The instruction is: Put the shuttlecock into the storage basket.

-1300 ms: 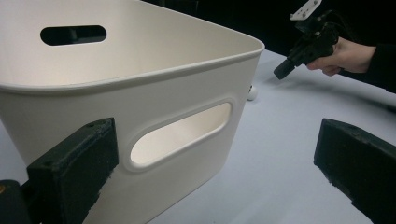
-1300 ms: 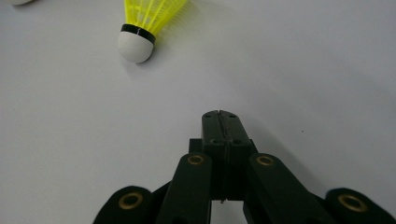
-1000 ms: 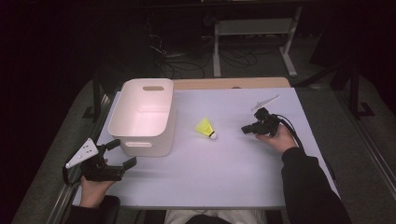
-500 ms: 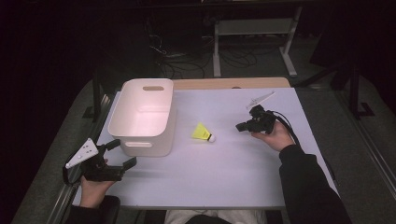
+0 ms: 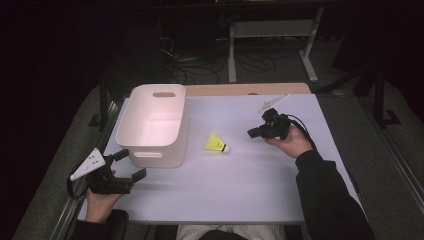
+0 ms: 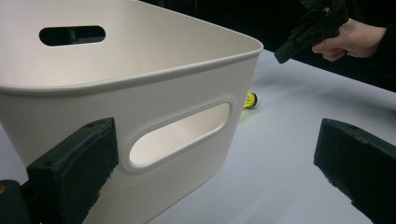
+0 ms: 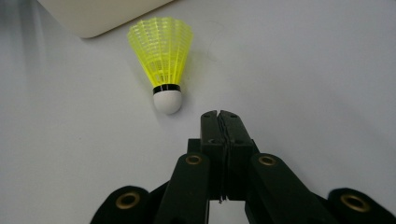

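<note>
On the white surface (image 5: 250, 180), the right gripper (image 7: 219, 116), fingers together, should spread them before straddling the shuttlecock (image 7: 162, 51)'s cork.

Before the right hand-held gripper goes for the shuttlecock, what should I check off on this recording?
1. Shuttlecock lies free on the table, apart from the bin: ok.
2. Right hand-held gripper open to take it: not ok, jaws shut with nothing between them.
3. Right hand-held gripper aimed at the shuttlecock's white tip: ok, near it and apart.
4. Bin open and upright: ok.
5. Left hand-held gripper away from the shuttlecock: ok, open beside the bin's near wall.
</note>
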The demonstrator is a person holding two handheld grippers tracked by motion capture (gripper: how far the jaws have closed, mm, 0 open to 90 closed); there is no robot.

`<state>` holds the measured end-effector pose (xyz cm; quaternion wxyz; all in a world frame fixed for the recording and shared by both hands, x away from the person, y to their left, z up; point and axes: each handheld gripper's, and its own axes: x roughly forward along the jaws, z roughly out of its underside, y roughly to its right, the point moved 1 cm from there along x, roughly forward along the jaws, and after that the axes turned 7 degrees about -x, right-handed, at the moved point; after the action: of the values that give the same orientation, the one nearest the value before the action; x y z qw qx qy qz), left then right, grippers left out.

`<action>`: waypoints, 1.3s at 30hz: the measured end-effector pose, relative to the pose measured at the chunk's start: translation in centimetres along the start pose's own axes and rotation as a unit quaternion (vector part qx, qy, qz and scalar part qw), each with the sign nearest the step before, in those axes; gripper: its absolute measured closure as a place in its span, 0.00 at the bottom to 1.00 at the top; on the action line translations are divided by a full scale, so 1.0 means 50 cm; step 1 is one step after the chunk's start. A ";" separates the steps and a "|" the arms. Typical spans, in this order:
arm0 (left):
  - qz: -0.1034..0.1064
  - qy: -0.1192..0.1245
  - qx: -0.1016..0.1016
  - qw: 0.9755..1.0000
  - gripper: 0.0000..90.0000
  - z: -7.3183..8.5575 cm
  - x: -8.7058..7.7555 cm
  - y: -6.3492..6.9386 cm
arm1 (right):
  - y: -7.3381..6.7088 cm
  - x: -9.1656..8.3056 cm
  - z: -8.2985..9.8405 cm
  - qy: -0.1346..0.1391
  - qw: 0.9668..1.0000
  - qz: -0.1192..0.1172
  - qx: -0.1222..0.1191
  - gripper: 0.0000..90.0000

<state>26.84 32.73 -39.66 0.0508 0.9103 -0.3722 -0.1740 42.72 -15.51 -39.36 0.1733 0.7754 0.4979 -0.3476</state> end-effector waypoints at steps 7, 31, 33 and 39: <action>0.000 0.000 0.000 1.000 0.00 0.000 0.000 0.000 | -0.003 0.002 -0.013 -0.005 1.000 -0.006 -0.003 0.90; 0.001 -0.001 0.000 1.000 0.00 0.000 0.000 0.000 | -0.016 0.035 -0.050 -0.027 1.000 0.011 -0.012 0.19; 0.000 0.001 0.000 1.000 0.00 0.000 -0.001 0.000 | -0.018 0.039 -0.052 -0.029 0.999 0.012 -0.015 0.13; 0.000 0.001 0.000 1.000 0.00 0.000 -0.001 0.000 | -0.024 0.058 -0.057 -0.042 0.999 0.010 -0.028 0.02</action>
<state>26.81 32.76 -39.64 0.0511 0.9106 -0.3718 -0.1731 43.45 -11.33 -39.33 0.2192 0.7601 0.4918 -0.3636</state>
